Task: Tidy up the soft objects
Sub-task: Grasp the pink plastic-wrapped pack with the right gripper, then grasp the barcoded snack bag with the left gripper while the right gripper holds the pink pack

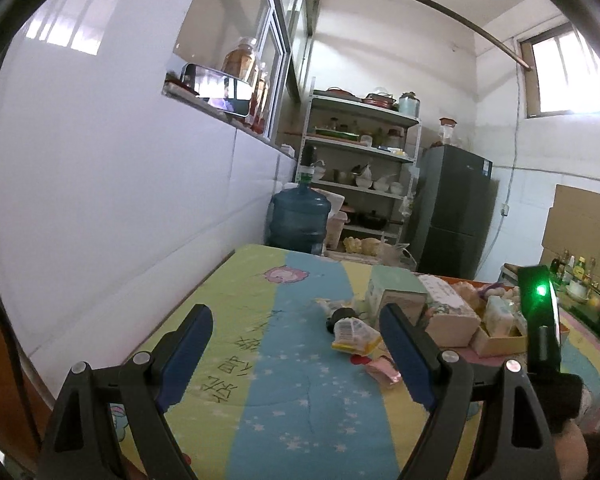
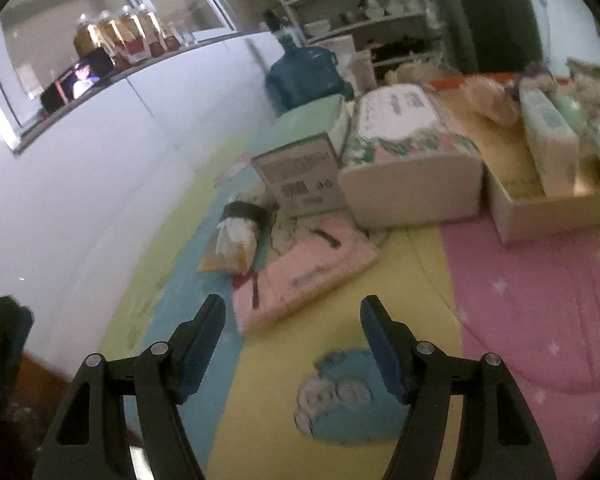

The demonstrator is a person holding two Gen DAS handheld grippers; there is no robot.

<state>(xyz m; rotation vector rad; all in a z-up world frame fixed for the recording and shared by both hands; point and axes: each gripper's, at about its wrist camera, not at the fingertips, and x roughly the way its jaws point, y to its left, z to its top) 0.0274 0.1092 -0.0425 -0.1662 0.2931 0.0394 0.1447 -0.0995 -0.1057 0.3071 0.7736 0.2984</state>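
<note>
Open cloth lies straight ahead of the left gripper, jaws spread wide with nothing between them. To its left the white wall closes that side off. Ahead and right, a yellow packet and a pink pack lie in the lane, the pack just beside the right finger. Behind them a green box and tissue pack stand touching, a solid barrier. On the right, the gripper hangs over bare yellow cloth, jaws apart, the pink pack near its left finger. The cardboard tray blocks far right; pink cloth before it lies free.
</note>
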